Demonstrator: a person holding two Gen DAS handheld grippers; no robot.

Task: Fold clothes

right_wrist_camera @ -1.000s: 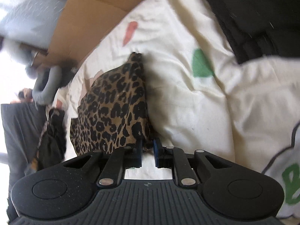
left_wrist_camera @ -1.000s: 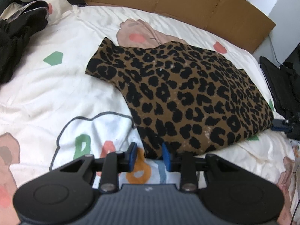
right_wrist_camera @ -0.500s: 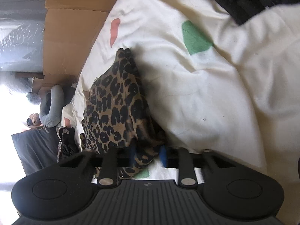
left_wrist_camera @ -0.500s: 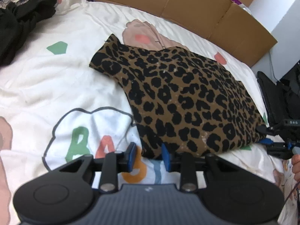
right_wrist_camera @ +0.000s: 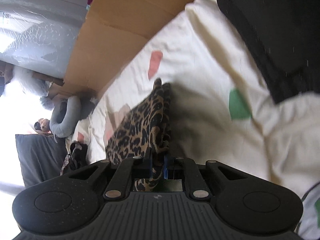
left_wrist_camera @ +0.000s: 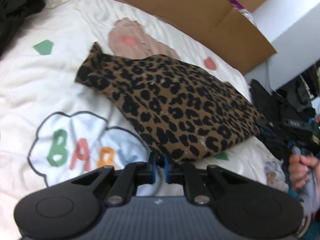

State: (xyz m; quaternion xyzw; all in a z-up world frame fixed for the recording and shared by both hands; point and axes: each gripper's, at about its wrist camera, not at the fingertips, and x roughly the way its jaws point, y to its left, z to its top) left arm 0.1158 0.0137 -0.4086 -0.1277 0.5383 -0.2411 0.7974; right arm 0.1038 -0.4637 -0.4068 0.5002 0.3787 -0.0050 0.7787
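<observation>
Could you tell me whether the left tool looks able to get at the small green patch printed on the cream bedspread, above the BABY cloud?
Probably not yet: the left tool, jaws closing, pinches the near corner of the leopard-print brown garment. The green patch itself lies bare, nothing on the bedspread between.

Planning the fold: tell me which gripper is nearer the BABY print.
Left. The left gripper, jaws closing on the garment's near corner, sits right beside the BABY print; the right gripper, closing on the far corner, is across the garment.
</observation>
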